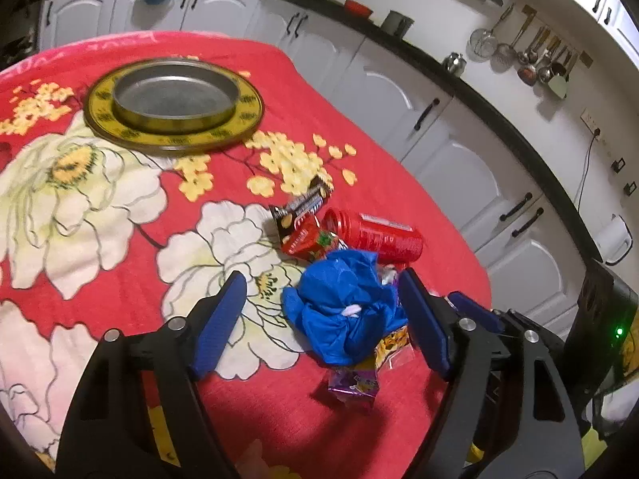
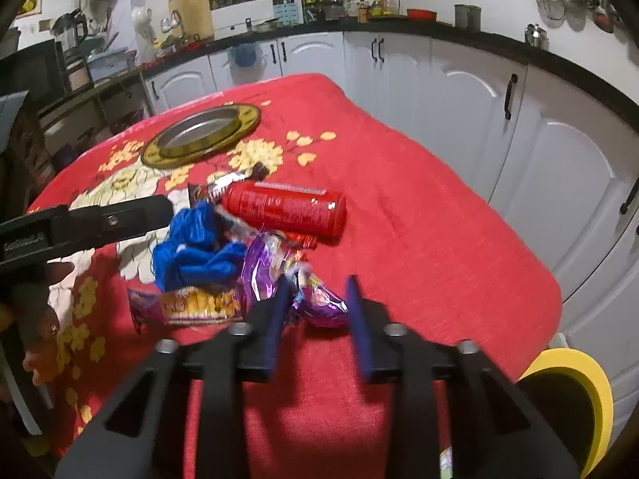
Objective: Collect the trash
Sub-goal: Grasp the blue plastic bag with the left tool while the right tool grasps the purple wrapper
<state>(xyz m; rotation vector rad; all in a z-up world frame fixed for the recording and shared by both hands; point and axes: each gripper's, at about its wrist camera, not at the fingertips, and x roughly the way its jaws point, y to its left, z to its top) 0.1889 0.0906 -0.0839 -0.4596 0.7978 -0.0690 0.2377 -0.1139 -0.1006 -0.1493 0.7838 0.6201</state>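
Observation:
A small heap of trash lies on the red flowered cloth [image 1: 359,167]. In it are a crumpled blue bag [image 1: 343,311], a red can [image 1: 383,235] on its side, a red wrapper [image 1: 307,241], a black wrapper [image 1: 299,207] and a yellow-purple snack packet [image 2: 195,305]. My left gripper [image 1: 321,275] is open, and its blue pads straddle the blue bag with a gap on the left side. My right gripper [image 2: 317,279] has its pads narrowly set against a shiny purple wrapper [image 2: 323,305] at the heap's near edge.
A round yellow-rimmed metal tray [image 1: 100,107] sits at the far end of the table. The table's right edge [image 2: 551,279] drops off toward white cabinets [image 2: 559,167]. A yellow ring-shaped object [image 2: 595,391] stands low at the right. A person's hand [image 2: 36,355] shows at the left.

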